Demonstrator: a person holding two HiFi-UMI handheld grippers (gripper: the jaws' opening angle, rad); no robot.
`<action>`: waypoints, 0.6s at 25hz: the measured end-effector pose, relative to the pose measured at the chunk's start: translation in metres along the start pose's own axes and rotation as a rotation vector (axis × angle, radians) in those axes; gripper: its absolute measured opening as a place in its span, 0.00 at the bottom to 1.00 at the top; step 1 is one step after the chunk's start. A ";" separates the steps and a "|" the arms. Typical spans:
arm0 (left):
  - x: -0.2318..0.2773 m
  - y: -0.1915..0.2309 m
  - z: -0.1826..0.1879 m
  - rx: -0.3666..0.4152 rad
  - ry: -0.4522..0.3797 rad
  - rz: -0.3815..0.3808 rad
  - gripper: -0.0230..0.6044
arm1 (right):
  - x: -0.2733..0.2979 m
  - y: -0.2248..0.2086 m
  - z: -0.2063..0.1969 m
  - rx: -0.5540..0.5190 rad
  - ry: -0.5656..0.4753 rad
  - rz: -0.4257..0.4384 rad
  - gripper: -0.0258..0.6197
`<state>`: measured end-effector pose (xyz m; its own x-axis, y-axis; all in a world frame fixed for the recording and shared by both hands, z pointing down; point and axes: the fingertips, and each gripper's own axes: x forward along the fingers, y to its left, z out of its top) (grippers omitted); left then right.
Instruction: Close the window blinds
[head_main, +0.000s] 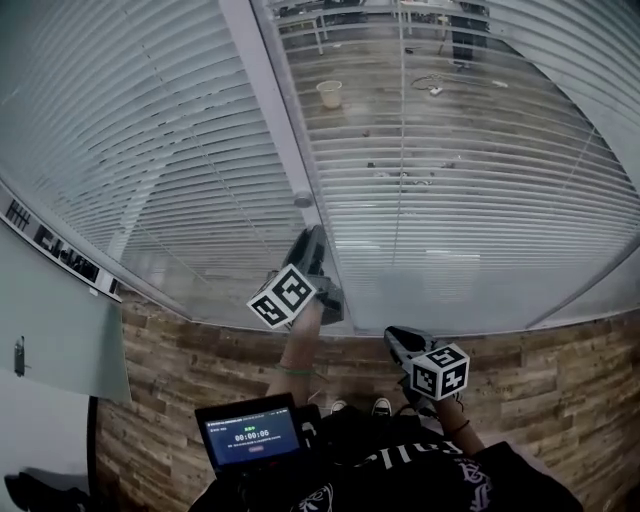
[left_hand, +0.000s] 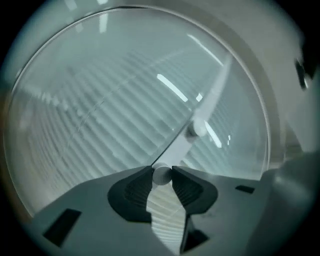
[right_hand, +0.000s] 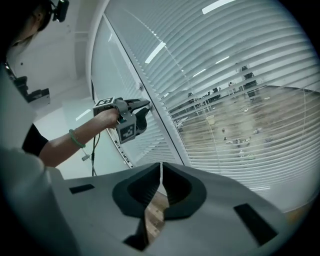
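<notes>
White slatted blinds (head_main: 480, 180) hang behind glass; through the right pane's slats I see a room beyond. The left pane's blinds (head_main: 130, 130) look more closed. My left gripper (head_main: 314, 236) points level at the white frame post (head_main: 268, 100) between the panes. In the left gripper view its jaws sit on either side of a small round white knob (left_hand: 161, 175), pads touching it. A second knob (left_hand: 196, 129) sits further along the post. My right gripper (head_main: 396, 338) hangs lower to the right, away from the window, jaws together and empty (right_hand: 160, 168).
A small screen device (head_main: 250, 432) hangs at my chest. Wood-pattern floor (head_main: 200, 350) runs along the foot of the window. A pale wall panel (head_main: 50, 330) stands at the left. My shoes (head_main: 380, 405) show below.
</notes>
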<state>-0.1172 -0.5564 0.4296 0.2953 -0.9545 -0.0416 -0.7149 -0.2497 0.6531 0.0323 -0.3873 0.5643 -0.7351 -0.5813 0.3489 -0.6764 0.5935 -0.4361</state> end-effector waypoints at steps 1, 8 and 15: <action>0.001 0.002 -0.004 -0.189 -0.021 -0.039 0.24 | 0.001 -0.003 -0.002 0.002 -0.002 -0.002 0.08; -0.011 -0.016 -0.008 0.869 0.083 0.074 0.24 | 0.001 0.000 -0.001 -0.011 0.002 0.013 0.08; -0.002 -0.001 -0.033 1.869 0.265 0.142 0.24 | 0.012 0.000 -0.011 -0.011 0.026 0.030 0.08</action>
<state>-0.0964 -0.5495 0.4542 0.1266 -0.9803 0.1517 -0.3619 -0.1880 -0.9131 0.0233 -0.3884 0.5775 -0.7562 -0.5485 0.3569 -0.6541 0.6170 -0.4376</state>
